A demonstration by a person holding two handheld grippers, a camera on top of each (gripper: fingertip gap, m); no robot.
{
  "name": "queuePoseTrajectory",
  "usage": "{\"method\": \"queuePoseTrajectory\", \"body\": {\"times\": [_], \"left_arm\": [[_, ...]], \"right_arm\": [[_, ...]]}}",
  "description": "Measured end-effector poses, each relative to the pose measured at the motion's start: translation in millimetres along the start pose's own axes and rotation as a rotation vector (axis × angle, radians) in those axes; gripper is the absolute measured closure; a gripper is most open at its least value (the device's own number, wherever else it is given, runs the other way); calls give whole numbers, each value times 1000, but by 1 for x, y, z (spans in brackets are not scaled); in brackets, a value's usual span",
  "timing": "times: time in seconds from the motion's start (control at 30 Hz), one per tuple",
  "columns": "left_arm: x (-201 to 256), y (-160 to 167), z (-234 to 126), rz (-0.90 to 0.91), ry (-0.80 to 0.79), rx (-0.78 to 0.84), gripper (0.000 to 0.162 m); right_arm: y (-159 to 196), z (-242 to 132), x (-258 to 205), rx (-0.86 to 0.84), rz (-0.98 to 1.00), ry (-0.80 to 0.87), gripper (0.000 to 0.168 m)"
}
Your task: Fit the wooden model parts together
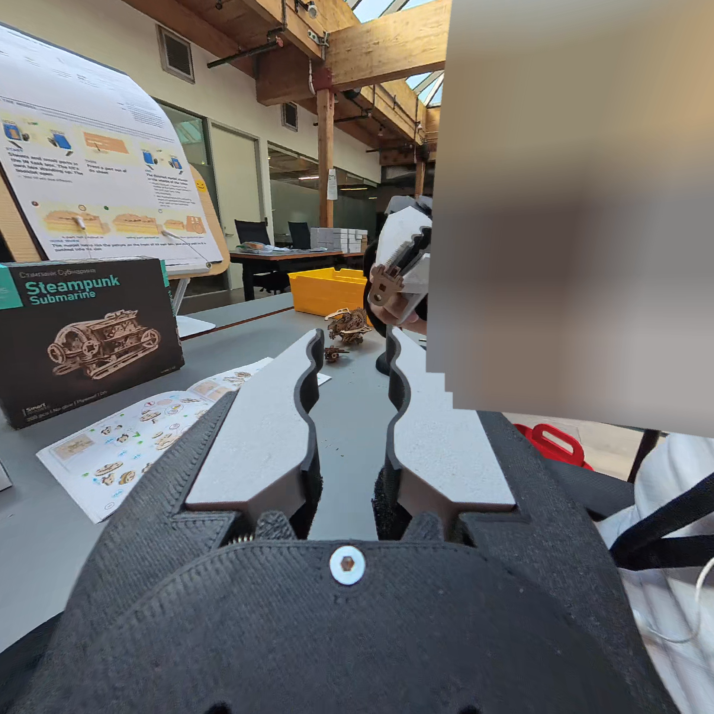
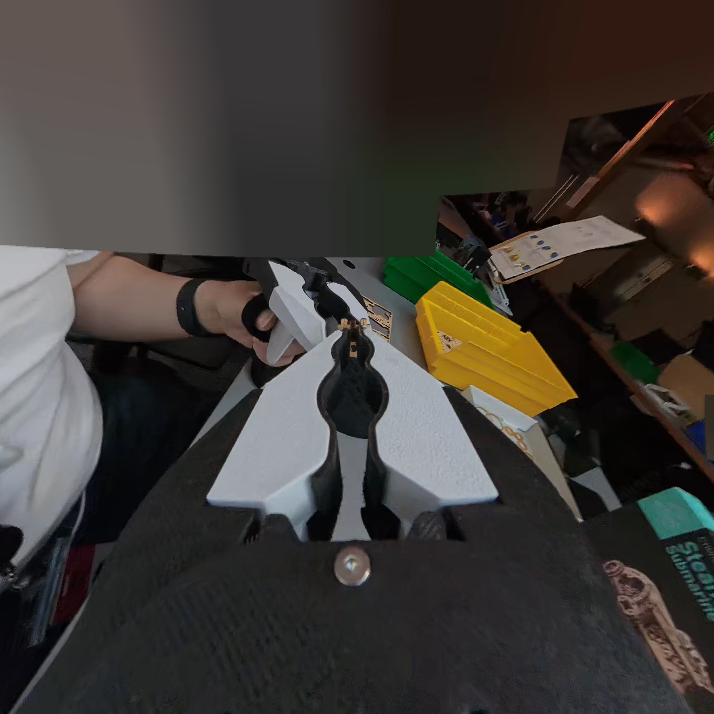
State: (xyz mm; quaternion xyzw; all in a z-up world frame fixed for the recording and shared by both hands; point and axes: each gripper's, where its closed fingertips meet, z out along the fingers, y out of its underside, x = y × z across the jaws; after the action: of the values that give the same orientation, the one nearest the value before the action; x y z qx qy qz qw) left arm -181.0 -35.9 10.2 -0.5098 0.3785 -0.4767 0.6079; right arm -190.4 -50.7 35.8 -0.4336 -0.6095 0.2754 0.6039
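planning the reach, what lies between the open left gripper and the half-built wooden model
In the left wrist view, only a small wooden piece on bare table lies between left gripper and model.

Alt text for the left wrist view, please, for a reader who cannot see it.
The open left gripper hovers empty over a grey table, while beyond it the right gripper pinches a flat pale wooden model part. A dark model-kit box, an open instruction booklet and a partly built wooden model sit on the table.
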Motion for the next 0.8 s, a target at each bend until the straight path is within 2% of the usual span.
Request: {"method": "queuePoseTrajectory", "body": {"times": [0.07, 0.23, 0.43, 0.53, 0.8], "left_arm": [[9, 0, -2, 51, 41, 4, 131], [21, 0, -3, 328, 26, -23, 133], [32, -8, -2, 476, 44, -7, 137], [39, -8, -2, 523, 66, -7, 146], [40, -7, -1, 527, 47, -13, 152]], "right_arm": [[1, 2, -9, -37, -167, -9, 165], [1, 2, -18, -49, -209, -57, 165], [0, 2, -29, -9, -131, -126, 165], [-3, -1, -31, 55, -45, -162, 164], [-3, -4, -30, 134, 72, -184, 164]]}}
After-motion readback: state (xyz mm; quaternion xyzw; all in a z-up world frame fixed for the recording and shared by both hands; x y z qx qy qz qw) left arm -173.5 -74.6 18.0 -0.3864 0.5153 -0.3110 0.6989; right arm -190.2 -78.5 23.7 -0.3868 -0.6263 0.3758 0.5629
